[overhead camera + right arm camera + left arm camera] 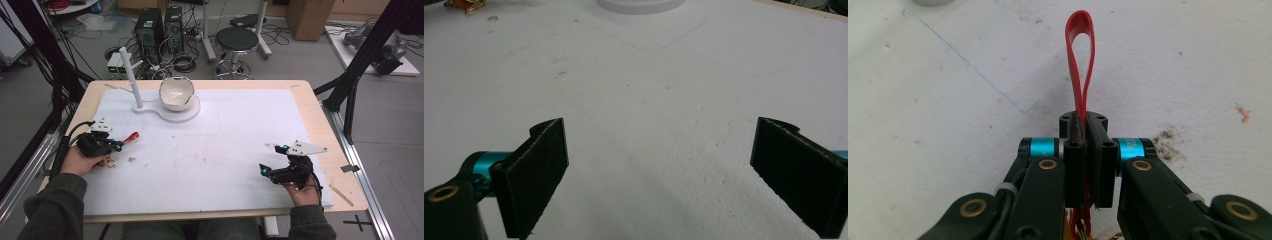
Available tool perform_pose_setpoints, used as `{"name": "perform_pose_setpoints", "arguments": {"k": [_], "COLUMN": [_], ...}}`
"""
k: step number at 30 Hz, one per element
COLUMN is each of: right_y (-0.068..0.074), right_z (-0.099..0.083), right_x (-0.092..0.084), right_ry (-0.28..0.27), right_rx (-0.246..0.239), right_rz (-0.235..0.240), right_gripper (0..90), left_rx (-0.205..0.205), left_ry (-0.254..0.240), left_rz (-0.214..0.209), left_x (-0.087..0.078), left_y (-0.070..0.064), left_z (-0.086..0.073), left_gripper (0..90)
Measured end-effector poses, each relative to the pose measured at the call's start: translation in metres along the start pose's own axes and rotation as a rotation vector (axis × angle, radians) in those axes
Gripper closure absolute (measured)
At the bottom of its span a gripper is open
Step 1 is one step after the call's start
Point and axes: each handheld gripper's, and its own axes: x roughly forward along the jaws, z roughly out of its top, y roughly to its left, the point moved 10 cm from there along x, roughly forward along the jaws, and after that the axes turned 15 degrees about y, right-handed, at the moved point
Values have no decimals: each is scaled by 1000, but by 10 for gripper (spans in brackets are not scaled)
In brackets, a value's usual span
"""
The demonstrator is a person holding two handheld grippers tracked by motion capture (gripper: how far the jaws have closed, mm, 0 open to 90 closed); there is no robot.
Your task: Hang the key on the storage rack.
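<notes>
Left claw [1087, 125] clamps a red loop [1080, 55], lower end hidden; right claw [659, 175] apart.

Wooden table [320, 125] under a white mat [240, 135]; on it a white stand [170, 111] bearing a bowl [176, 93].

Even, diffuse overhead light; the white mat [225, 150] reads bright without glare, shadows soft and faint. High view slightly soft and low in detail, floor clutter dimmer behind the table [305, 95]. Gripper views: near parts sharp, far mat edges bowed and softened.
</notes>
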Motion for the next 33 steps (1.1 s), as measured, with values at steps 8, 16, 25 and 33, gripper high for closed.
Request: {"name": "perform_pose_setpoints", "arguments": {"k": [8,16,25,33], "right_y": [0,0,0,-1], "right_z": [0,0,0,0], "right_x": [-1,0,0,0], "right_ry": [1,1,-2,-6], "right_rx": [3,5,3,9], "right_rz": [2,2,-1,-1], "right_gripper": [73,73,73,73], "left_rx": [8,20,19,10], "left_ry": [-28,-58,-92,-108], "left_rz": [-27,-43,-57,-63], "left_x": [-6,-13,-20,-25], "left_y": [-4,-5,-6,-7], "left_z": [1,0,1,1], "left_gripper": [864,864,864,864]}}
